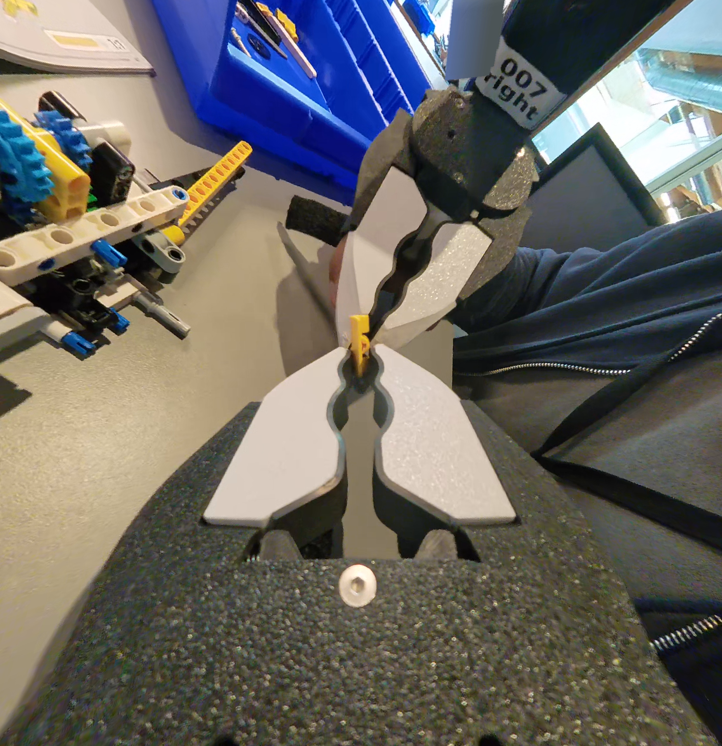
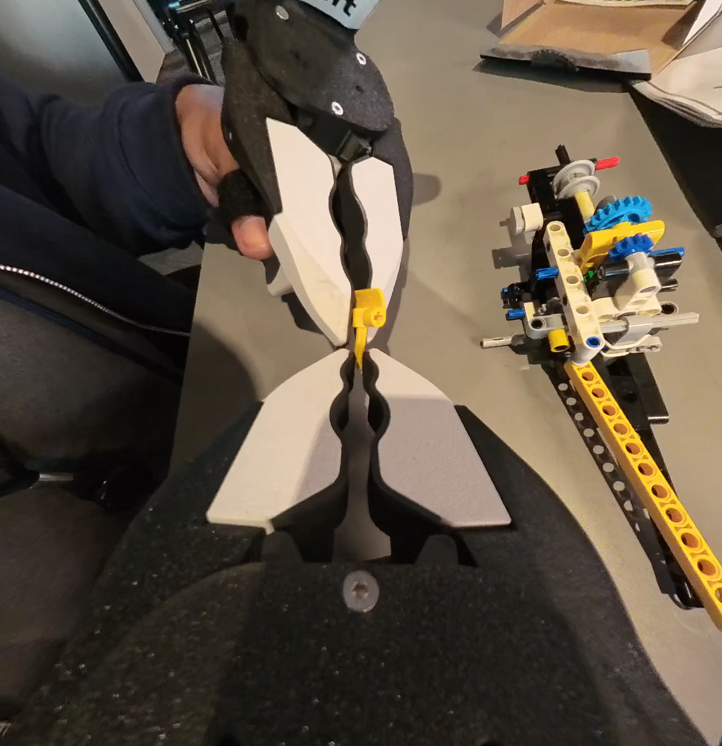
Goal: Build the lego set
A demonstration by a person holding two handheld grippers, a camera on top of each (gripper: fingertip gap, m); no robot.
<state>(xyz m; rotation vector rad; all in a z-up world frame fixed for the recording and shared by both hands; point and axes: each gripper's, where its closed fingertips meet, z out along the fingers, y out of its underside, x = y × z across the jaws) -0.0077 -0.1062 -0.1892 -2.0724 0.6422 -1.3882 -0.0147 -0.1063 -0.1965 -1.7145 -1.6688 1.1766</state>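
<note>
A small yellow lego piece (image 1: 359, 343) is held in the air between both grippers, which meet tip to tip. My left gripper (image 1: 359, 359) is shut on its lower end in the left wrist view. My right gripper (image 1: 363, 329) comes in from above and is shut on its other end. In the right wrist view, the right gripper (image 2: 358, 360) pinches the piece's (image 2: 368, 313) thin end and the left gripper (image 2: 365, 323) closes around its thicker end. The partly built lego model (image 1: 68, 226) with blue gears sits on the grey table, also in the right wrist view (image 2: 585, 282).
A long yellow beam (image 2: 641, 476) sticks out of the model toward me. Blue parts bins (image 1: 290, 80) and an instruction booklet (image 1: 48, 36) lie at the back. A cardboard box (image 2: 585, 32) lies far off. A person's dark jacket (image 1: 593, 323) is beside the table edge.
</note>
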